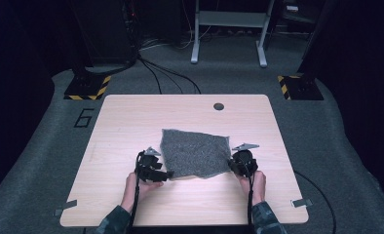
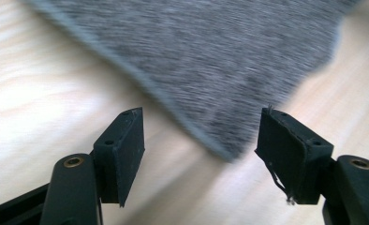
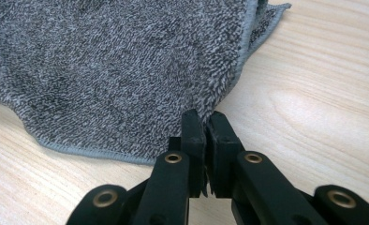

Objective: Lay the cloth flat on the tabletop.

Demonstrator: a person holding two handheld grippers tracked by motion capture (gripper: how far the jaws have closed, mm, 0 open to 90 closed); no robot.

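Observation:
A grey terry towel (image 1: 195, 153) lies flat near the middle of the wooden table (image 1: 131, 122). My left gripper (image 1: 168, 174) is at its near left corner. In the left gripper view the towel (image 2: 210, 61) tapers to a corner lying on the table just ahead of the left gripper (image 2: 201, 117), whose jaws stand wide apart with no pad touching the cloth. My right gripper (image 1: 231, 165) is at the near right corner. In the right gripper view the right gripper (image 3: 206, 117) is shut on the hemmed corner of the towel (image 3: 103, 70).
A dark round hole (image 1: 219, 106) sits near the table's far edge. Grey tape tabs (image 1: 302, 202) mark the front corners. On the floor beyond stand two bases with yellow-black stripes (image 1: 87, 87), cables, and a grey metal frame (image 1: 229, 29).

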